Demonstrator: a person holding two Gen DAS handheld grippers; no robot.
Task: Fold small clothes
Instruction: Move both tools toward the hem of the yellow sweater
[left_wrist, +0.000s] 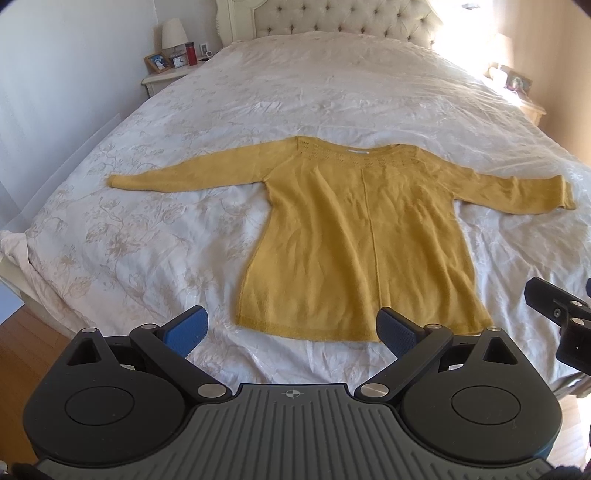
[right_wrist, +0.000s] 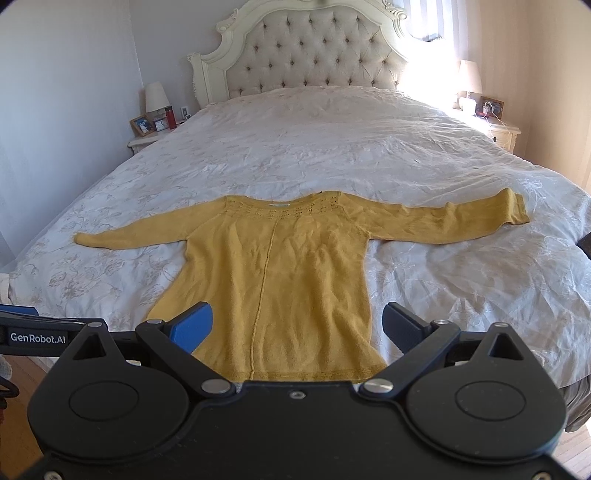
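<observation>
We hold the left hand-held gripper (left_wrist: 291, 332) and the right hand-held gripper (right_wrist: 297, 328) spread wide and empty above the near edge of the bed (left_wrist: 332, 85), where the yellow sweater (left_wrist: 354, 240) lies flat, sleeves stretched out to both sides, collar toward the headboard (right_wrist: 314, 51).

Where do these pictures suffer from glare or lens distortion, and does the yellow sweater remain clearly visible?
Left wrist view: window light washes out the upper right by the headboard, and the fisheye bends the bed edges. Right wrist view: similar glare near the right lamp, with dark vignette corners. The yellow sweater stays sharp and evenly lit in both views.
</observation>
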